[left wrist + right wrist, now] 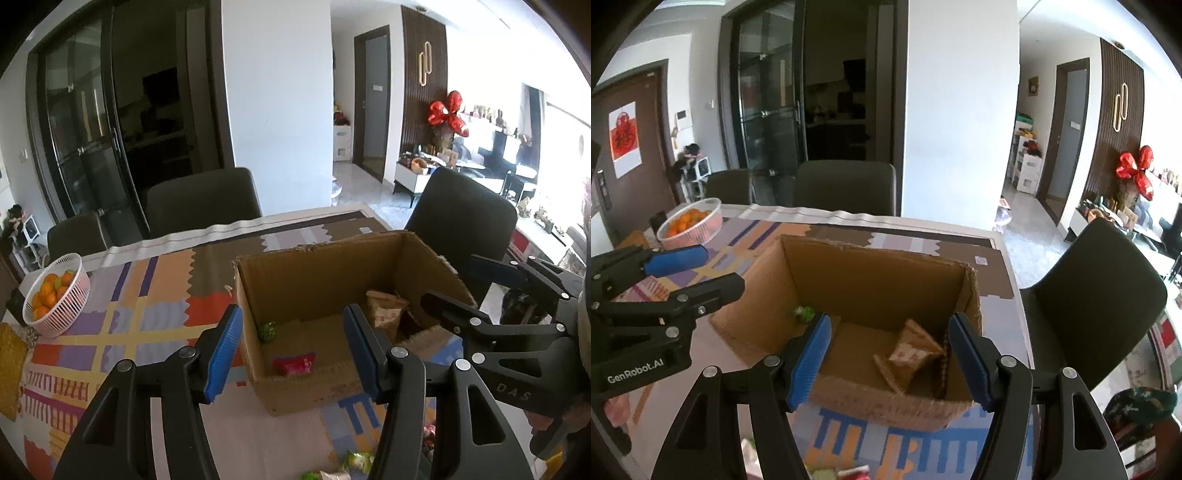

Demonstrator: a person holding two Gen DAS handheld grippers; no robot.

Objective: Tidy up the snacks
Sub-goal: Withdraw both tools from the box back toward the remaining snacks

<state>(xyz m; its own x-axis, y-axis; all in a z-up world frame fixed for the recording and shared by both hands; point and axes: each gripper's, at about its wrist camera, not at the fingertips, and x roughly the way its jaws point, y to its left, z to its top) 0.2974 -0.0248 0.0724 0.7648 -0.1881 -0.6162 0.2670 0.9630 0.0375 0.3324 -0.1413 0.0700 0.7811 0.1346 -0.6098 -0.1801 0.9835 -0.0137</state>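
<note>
**Both grippers empty over open box; snacks partly boxed**

Left gripper (291, 349): jaws spread wide, nothing between the pads. Through the gap, just ahead of the fingertips, sits the open cardboard box (295, 273) on the patterned tablecloth (147, 317). The near box wall lies between and slightly below the two fingers.

Box contents, left wrist view: a small green wrapped snack (267, 331) ahead of the left finger, against the box's left wall; a red snack packet (294, 363) on the floor between the jaws, close to the near wall; brown paper packets (386, 310) just beyond the right finger, in the box's right corner.

Right gripper (888, 356): jaws likewise spread, holding nothing. The box (875, 273) fills the space between and ahead of them. The brown packets (912, 352) lie between the jaws, nearer the right finger; the green snack (804, 313) is just beyond the left fingertip.

Each gripper shows in the other's view: the right one to the right of the left jaws, over the box's right rim; the left one to the left of the right jaws, beside the box.

Loose snacks (356, 461) lie on the cloth below the left jaws, outside the box; details unclear.

Well to the left of both jaws: a white basket of oranges (55, 295).
</note>
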